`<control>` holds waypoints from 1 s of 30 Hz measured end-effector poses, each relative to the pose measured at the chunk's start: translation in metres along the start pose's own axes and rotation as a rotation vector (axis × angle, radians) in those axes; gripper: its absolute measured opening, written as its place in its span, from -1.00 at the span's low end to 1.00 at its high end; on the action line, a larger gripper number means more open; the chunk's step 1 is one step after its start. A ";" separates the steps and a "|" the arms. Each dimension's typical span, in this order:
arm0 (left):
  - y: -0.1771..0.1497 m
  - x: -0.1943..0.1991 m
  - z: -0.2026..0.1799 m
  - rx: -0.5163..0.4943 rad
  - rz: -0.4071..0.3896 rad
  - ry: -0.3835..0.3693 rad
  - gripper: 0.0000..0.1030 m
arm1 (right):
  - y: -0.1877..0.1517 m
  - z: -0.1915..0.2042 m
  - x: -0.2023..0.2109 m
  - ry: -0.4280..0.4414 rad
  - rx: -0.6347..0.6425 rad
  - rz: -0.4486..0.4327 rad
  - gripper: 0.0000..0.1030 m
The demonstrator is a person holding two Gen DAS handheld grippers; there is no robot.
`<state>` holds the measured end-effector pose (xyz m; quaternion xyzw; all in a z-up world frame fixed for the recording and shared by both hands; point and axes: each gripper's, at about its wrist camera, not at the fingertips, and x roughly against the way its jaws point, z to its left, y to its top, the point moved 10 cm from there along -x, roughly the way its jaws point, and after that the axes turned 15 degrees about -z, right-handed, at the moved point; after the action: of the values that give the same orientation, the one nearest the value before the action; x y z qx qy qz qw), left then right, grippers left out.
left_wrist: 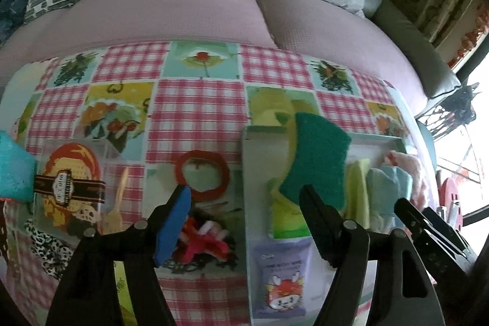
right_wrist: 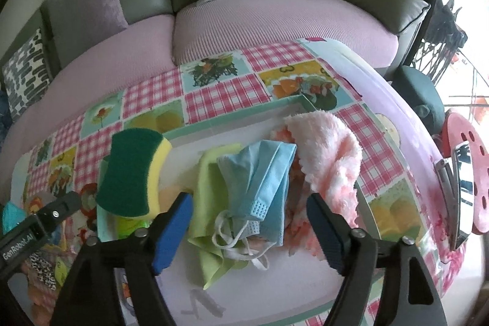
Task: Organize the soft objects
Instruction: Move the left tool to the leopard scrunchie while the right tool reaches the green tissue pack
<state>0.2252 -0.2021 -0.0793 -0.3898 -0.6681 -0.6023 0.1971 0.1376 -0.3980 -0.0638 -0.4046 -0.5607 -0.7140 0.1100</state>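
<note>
A white tray [right_wrist: 214, 130] with a green rim holds a blue face mask [right_wrist: 262, 176], a yellow-green cloth [right_wrist: 207, 203], a fluffy pink cloth [right_wrist: 327, 155] and a purple wipes pack [left_wrist: 281, 280]. A green-and-yellow sponge [left_wrist: 318, 161] [right_wrist: 131, 173] is above the tray's left edge, by the right finger of my left gripper [left_wrist: 244, 203], which is open; whether the finger touches the sponge I cannot tell. My right gripper [right_wrist: 249, 219] is open and empty over the mask.
A clear box [left_wrist: 73, 179] with a printed label, a red hair claw [left_wrist: 201, 243], a red ring print and a leopard-print item [left_wrist: 45, 246] lie left of the tray on the checked tablecloth [left_wrist: 198, 100]. A sofa with cushions stands behind. A pink stool [right_wrist: 467, 170] stands at the right.
</note>
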 end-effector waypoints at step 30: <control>0.012 0.052 0.064 0.046 -0.121 0.159 0.85 | -0.004 0.051 0.024 0.090 0.053 -0.014 1.00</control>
<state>0.2153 -0.1261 -0.0466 -0.2949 -0.6863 -0.6268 0.2218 0.1426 -0.3445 -0.0478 -0.3649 -0.5767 -0.7172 0.1408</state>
